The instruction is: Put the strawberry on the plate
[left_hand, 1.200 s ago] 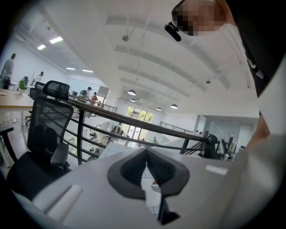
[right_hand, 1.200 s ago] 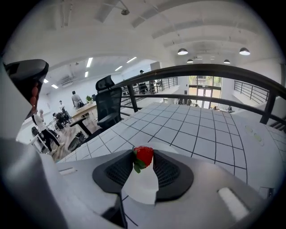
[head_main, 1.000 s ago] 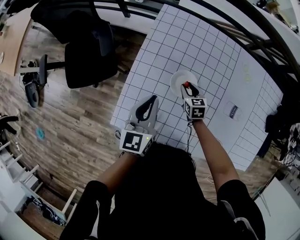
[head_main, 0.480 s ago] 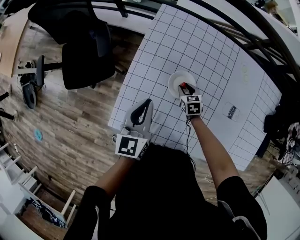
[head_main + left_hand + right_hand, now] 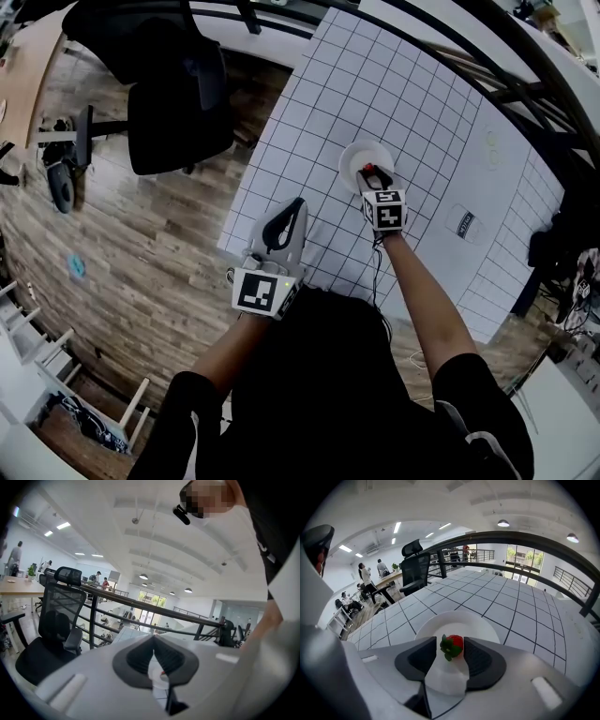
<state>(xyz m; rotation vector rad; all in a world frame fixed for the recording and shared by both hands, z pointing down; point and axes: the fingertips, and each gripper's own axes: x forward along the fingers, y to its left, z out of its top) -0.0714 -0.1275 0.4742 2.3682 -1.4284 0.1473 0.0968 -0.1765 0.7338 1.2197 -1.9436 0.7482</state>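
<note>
Right claw (image 5: 450,642) is opening its two grey jaws, and the little red strawberry with green leaves (image 5: 453,645) is sitting right between them. I am thinking the pads are letting go, so the claw is getting wide. The berry is so close to both pads that I am not seeing a clear gap. It is lying over the near part of the round white plate (image 5: 474,619), and it is looking like it is resting there. I am holding this claw low, just above the plate, so the berry is not falling far or rolling off onto the white surface with black grid lines (image 5: 506,597).

My left claw (image 5: 153,638) is holding nothing, and its jaws are pressing together at the tips. I am resting it near my edge of the surface, well apart from the plate, so it is not getting in the way.

My right arm (image 5: 424,300) is reaching out almost straight over the surface, and the claw's marker cube (image 5: 386,211) is facing up at me. My left arm (image 5: 225,352) is bending more and hanging closer to my body, with its claw pointing toward the plate.
</note>
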